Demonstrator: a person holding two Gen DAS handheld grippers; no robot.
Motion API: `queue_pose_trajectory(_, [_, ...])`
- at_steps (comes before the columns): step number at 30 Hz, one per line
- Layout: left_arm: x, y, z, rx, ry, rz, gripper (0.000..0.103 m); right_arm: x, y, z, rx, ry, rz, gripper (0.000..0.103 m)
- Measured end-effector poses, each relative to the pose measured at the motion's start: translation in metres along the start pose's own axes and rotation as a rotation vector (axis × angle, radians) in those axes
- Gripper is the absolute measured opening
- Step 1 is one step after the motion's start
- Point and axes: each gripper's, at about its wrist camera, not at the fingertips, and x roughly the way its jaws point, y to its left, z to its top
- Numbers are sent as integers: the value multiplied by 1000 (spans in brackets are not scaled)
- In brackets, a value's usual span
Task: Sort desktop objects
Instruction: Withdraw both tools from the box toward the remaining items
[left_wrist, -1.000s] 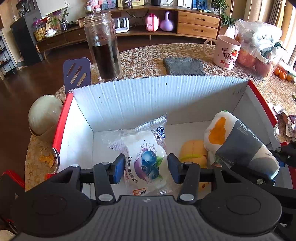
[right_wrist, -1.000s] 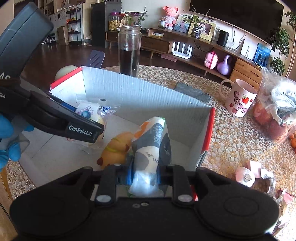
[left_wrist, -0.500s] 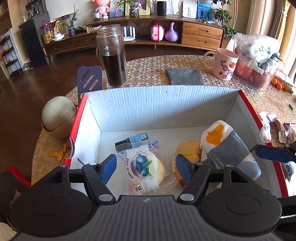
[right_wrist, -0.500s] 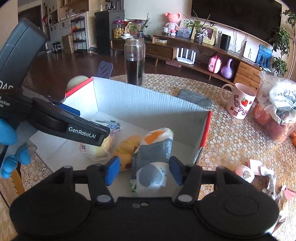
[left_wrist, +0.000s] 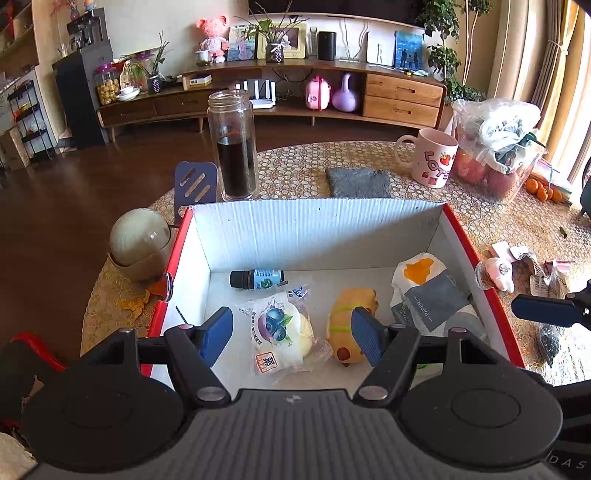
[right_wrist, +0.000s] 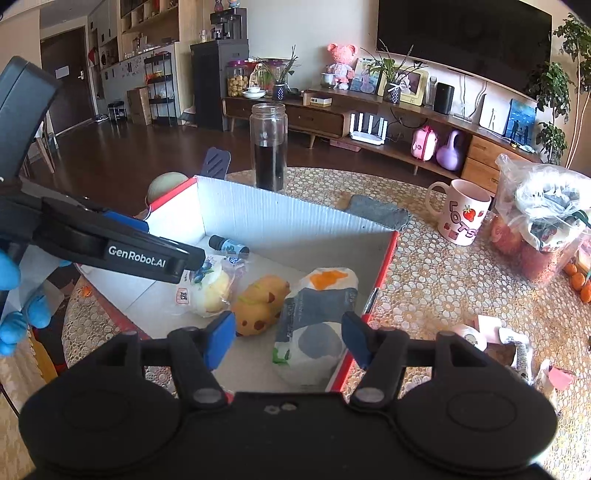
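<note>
A white cardboard box (left_wrist: 314, 229) with red rims stands on the lace-covered table. On its floor lie a blueberry bun packet (left_wrist: 275, 325), a yellow spotted soft toy (left_wrist: 351, 314), a patterned tissue pack (left_wrist: 424, 295) and a small dark bottle (left_wrist: 256, 278). My left gripper (left_wrist: 291, 328) hovers open above the bun packet, pads clear of it. In the right wrist view my right gripper (right_wrist: 288, 334) hangs over the tissue pack (right_wrist: 314, 314); its jaws are opening and nothing is pressed between them. The box (right_wrist: 280, 221) fills that view's middle.
Behind the box stand a glass jar (left_wrist: 234, 147) of dark liquid, a purple slotted spatula (left_wrist: 195, 184), a grey cloth (left_wrist: 358, 182), a pink mug (left_wrist: 432, 158) and a bag of fruit (left_wrist: 498, 155). A pale round thing in a bowl (left_wrist: 138, 236) sits left; small wrapped items (left_wrist: 502, 271) lie right.
Both grippers opened, the left letting go of the bun packet and the right of the tissue pack. Both then rose and drew back from the box; the small bottle came into view.
</note>
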Motion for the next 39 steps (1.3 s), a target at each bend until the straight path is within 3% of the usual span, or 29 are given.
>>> queue_pose_trajectory(16, [-57,-36,-17,3,-102,-48,70,-53,-17,-20,-22,-78,50,70])
queue_pose_trajectory(23, [-79,-66,-28,32,-164,-62,70,-76,-46,-40,41,-91,72,70])
queue_pose_trajectory(29, [-89,-100,-40,54,-182,-137,70,-99,-82,-62,92,-104,56,82])
queue_pose_trajectory(32, [-91,-119,-45,75,-187,-167,78,-110,-100,-74,110,-114,40,82])
queue_pose_trajectory(39, [-87,-161,-57,119,-187,-222,83,-134,-137,-108,145,-124,5,87])
